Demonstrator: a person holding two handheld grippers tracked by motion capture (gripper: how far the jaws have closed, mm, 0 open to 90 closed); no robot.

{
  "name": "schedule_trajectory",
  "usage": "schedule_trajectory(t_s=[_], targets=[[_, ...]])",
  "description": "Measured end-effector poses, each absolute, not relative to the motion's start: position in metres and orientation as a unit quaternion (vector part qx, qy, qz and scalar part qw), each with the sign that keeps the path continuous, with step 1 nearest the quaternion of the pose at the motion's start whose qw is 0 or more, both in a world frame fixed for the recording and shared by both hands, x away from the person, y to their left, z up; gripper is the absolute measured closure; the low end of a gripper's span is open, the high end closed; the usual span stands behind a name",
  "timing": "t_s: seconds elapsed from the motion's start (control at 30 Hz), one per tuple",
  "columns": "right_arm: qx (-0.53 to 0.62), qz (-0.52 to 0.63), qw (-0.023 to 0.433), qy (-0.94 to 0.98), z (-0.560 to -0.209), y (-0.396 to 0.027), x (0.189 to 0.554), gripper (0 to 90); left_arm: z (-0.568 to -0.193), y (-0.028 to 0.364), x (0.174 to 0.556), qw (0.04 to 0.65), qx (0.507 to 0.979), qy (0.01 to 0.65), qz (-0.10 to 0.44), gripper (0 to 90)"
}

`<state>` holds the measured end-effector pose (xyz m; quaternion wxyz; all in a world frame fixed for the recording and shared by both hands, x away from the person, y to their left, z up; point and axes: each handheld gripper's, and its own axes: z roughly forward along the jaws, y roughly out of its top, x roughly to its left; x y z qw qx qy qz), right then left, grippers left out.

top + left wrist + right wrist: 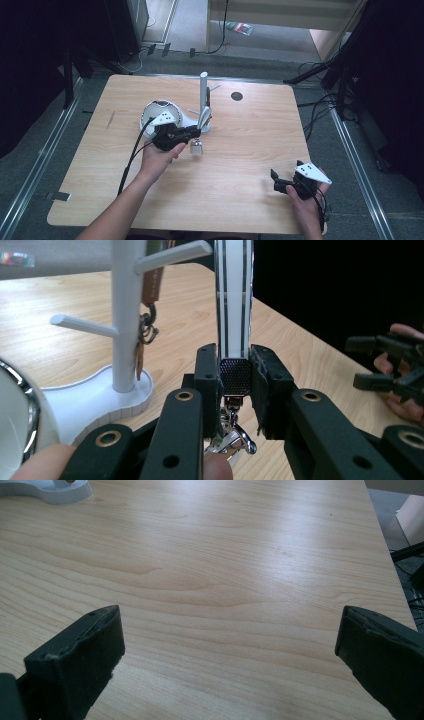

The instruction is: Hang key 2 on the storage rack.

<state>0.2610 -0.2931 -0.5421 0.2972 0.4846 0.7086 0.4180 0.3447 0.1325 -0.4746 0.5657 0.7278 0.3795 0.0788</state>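
No readable text, label, brand, number or sign appears on anything here.

The left hand-held gripper (pixel 235 377) clamps a striped lanyard strap (pixel 233 300). A white peg stand (pixel 127 315) rises beside it on the table (pixel 300 355).

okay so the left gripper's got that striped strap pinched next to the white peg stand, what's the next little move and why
Probably lift the strap toward a free peg on the stand. The left gripper is shut on its lower end, its metal clasp dangles below, and the stand is just beside it. The right gripper waits open, apart.
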Motion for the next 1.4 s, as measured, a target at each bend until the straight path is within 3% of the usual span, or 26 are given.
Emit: schedule_trajectory(t_s=[0.63, 0.9, 1.4], targets=[[0.485, 0.416, 0.298, 0.709, -0.542, -0.292, 0.261, 0.0, -0.481, 0.133, 0.354, 0.555, 0.715, 0.42, 0.061, 75.7], [0.483, 0.417, 0.299, 0.71, -0.542, -0.293, 0.261, 0.0, -0.484, 0.13, 0.356, 0.532, 0.712, 0.453, 0.07, 71.6], [0.484, 0.415, 0.3, 0.709, -0.542, -0.292, 0.261, 0.0, -0.482, 0.125, 0.343, 0.505, 0.726, 0.448, 0.132, 39.6]])
